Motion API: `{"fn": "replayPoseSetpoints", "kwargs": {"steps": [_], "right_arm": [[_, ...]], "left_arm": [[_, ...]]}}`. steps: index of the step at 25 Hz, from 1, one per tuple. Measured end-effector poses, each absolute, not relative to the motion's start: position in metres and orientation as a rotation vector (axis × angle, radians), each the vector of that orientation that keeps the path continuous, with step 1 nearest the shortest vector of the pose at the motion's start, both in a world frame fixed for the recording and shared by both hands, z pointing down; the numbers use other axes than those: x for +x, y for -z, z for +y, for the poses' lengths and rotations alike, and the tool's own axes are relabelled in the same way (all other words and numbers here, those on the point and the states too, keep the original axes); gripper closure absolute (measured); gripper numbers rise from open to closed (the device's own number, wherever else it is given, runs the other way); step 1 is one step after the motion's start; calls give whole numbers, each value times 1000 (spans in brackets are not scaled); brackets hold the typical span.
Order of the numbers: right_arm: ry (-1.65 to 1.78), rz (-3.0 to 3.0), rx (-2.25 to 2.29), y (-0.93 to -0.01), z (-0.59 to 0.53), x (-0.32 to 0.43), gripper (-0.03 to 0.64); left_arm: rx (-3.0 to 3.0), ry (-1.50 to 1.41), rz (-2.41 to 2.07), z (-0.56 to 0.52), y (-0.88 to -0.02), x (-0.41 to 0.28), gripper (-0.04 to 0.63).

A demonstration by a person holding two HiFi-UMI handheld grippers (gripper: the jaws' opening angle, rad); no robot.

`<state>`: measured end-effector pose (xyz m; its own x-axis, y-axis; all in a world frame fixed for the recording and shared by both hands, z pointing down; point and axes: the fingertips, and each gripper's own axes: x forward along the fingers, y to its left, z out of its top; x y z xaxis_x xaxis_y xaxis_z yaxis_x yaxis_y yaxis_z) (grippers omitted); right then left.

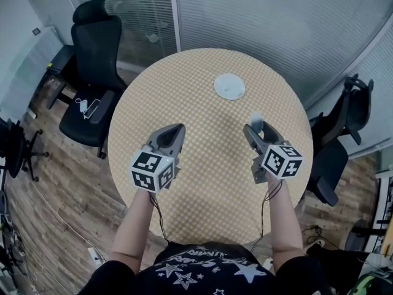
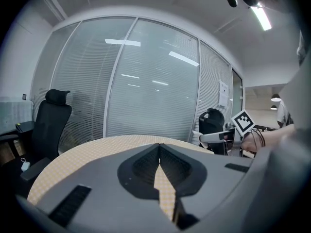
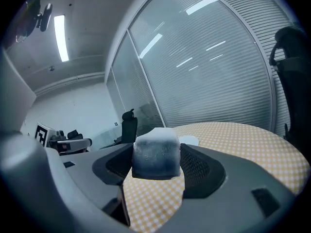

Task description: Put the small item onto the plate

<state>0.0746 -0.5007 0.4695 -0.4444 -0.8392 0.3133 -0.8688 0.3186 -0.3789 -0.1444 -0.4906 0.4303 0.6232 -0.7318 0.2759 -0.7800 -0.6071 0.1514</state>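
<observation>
While aloft, right tongs (image 3: 156, 163) tight on block (image 3: 156, 149).

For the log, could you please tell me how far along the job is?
Pickup looks done: the right gripper grips the small bluish-white block between its fingers. In hand: it is held short of the round white plate. Left: move over it and release.

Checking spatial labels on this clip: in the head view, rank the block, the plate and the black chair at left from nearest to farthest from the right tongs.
1. The block: gripped in the right tongs, touching them.
2. The plate: on the table, ahead and slightly left of the tongs.
3. The chair: off the table, far to the left.
</observation>
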Motion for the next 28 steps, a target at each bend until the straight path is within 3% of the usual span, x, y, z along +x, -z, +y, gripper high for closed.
{"fn": "replayPoseSetpoints", "kwargs": {"steps": [21, 28], "right_arm": [[-789, -2307, 1524, -578, -683, 64, 313], [-649, -2175, 1470, -609, -731, 60, 313]], "left_arm": [[2508, -400, -1177, -607, -523, -130, 588], [2486, -446, -1165, -625, -552, -132, 588]]}}
